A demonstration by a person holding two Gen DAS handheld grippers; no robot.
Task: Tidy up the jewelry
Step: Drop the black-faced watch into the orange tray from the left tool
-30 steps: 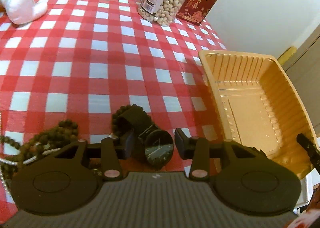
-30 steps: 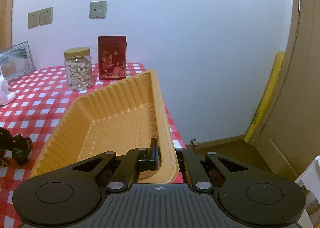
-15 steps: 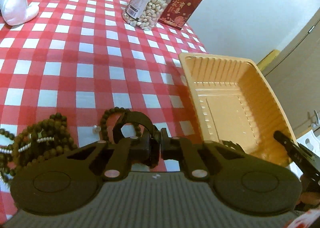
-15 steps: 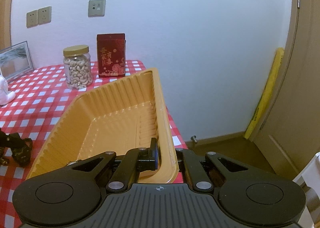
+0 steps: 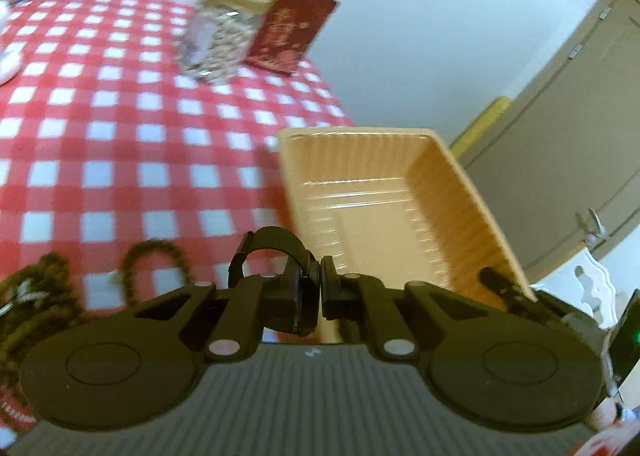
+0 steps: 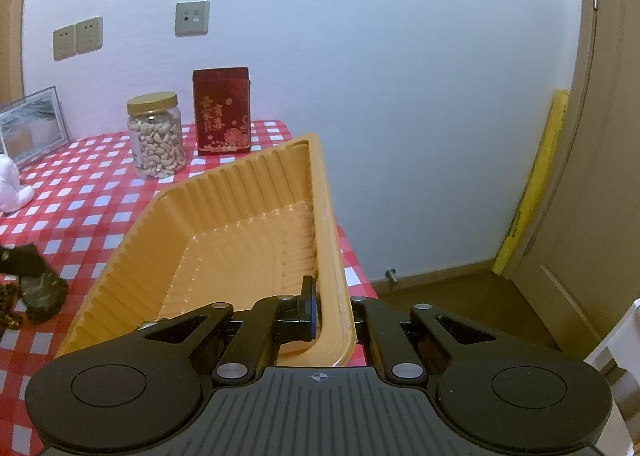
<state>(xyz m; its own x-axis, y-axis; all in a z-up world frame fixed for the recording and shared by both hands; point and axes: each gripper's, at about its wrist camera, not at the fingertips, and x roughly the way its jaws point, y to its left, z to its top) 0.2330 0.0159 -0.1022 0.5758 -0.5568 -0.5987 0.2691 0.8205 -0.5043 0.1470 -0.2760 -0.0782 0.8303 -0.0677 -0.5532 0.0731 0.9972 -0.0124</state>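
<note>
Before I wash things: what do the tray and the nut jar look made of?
Tray: thin moulded plastic, tan, slightly glossy; ribbed walls, rim flexing where the right tongs pinch it. Nut jar: clear plastic or glass, can't tell; nuts show through, gold lid looks metallic.

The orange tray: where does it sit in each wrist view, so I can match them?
Left wrist: orange tray right of centre, beyond the left gripper.
Right wrist: it fills the lower centre, its near rim clamped in the right gripper.
Shared landmark: the nut jar beside the red box.

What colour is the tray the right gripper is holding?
Yellow-orange tray, clearest in the right wrist view.
</note>
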